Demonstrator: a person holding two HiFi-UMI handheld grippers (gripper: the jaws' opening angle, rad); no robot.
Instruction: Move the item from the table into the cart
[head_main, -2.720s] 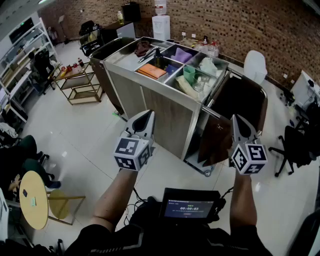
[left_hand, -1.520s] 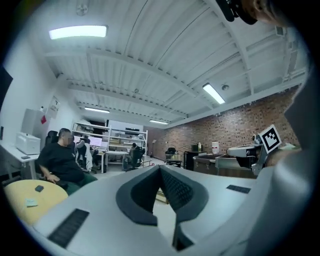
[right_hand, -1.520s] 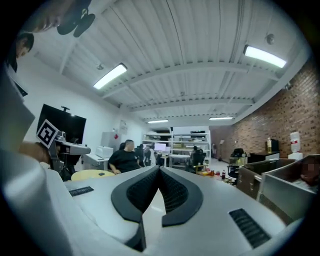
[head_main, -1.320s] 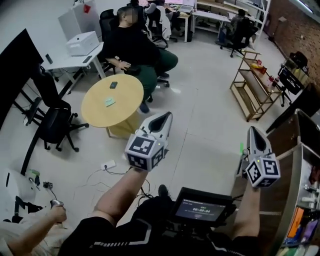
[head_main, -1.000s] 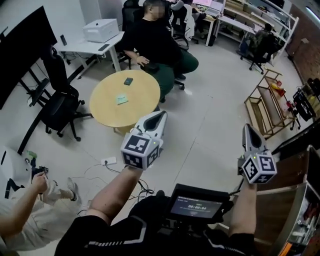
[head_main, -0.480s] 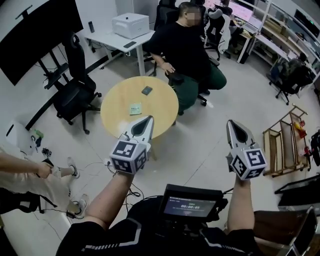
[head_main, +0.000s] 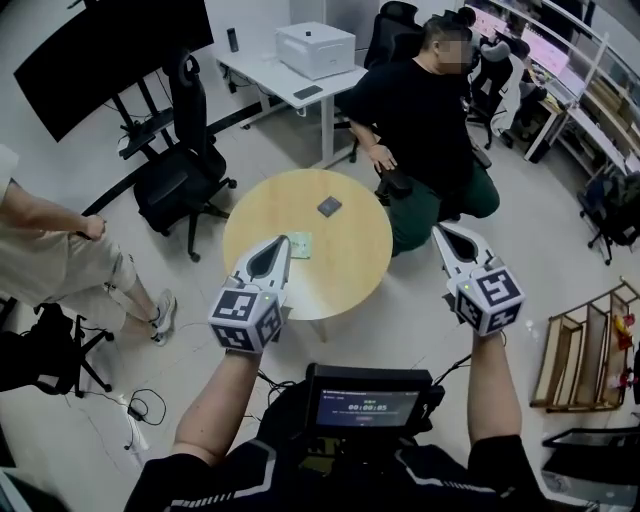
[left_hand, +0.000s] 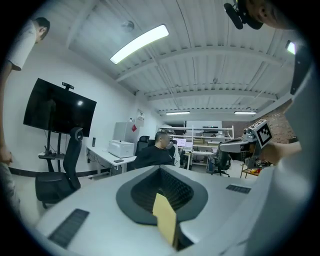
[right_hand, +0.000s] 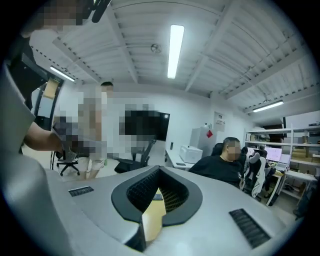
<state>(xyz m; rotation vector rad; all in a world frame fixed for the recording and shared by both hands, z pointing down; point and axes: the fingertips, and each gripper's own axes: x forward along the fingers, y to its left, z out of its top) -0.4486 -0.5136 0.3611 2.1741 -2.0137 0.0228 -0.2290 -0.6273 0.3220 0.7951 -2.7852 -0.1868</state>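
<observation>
My left gripper (head_main: 277, 246) and right gripper (head_main: 442, 232) are pale grey shells that taper to a point. Behind each sits a white cube (head_main: 243, 318) printed with black square markers. Inside the shells I see black ribbed pads (left_hand: 172, 189) and a tan strip (left_hand: 165, 222). Below the cubes, a black screen (head_main: 363, 405) with a blue-lit display is mounted at my chest. Around that screen I wear a black short-sleeved top (head_main: 215, 478) with thin white stripes.

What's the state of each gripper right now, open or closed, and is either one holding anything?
Left gripper: closed, holding nothing.
Right gripper: closed, holding nothing.
</observation>
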